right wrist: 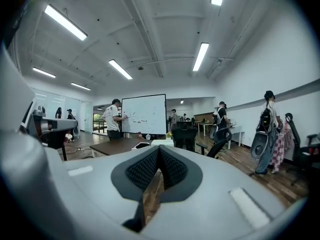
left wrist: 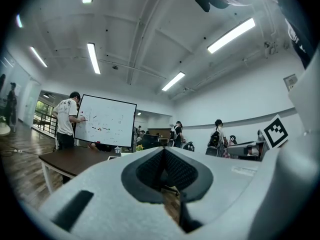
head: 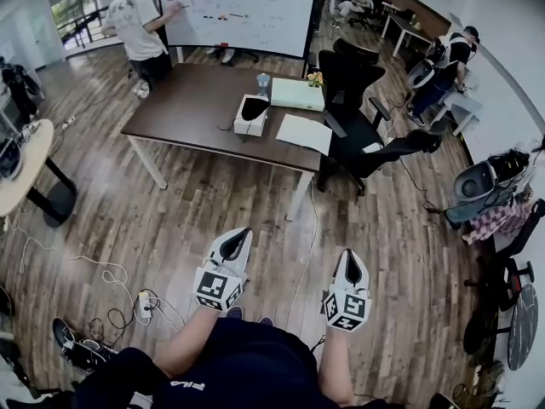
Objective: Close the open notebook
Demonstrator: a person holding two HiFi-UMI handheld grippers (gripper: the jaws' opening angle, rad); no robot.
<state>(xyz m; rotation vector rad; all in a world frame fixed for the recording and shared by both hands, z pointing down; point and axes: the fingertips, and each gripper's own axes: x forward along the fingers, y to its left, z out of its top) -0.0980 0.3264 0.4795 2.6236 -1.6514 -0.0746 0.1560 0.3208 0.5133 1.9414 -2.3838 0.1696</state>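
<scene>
left claw [head: 243,232] white, black-lined | right claw [head: 349,256] same | marker cubes [head: 219,289] black-white | shirt [head: 247,369] dark

Head cam down, others toward table [head: 187,100]

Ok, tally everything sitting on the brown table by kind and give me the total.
On the brown table:
Boxes: 2, a white box and a pale green box
Notebook: 1
Cup: 1
Flowers: 1
Total: 5

On the dark desk [head: 192,100] are laid an open notebook [head: 304,133], a pale green box [head: 297,95] — and a white box [head: 249,119].
</scene>
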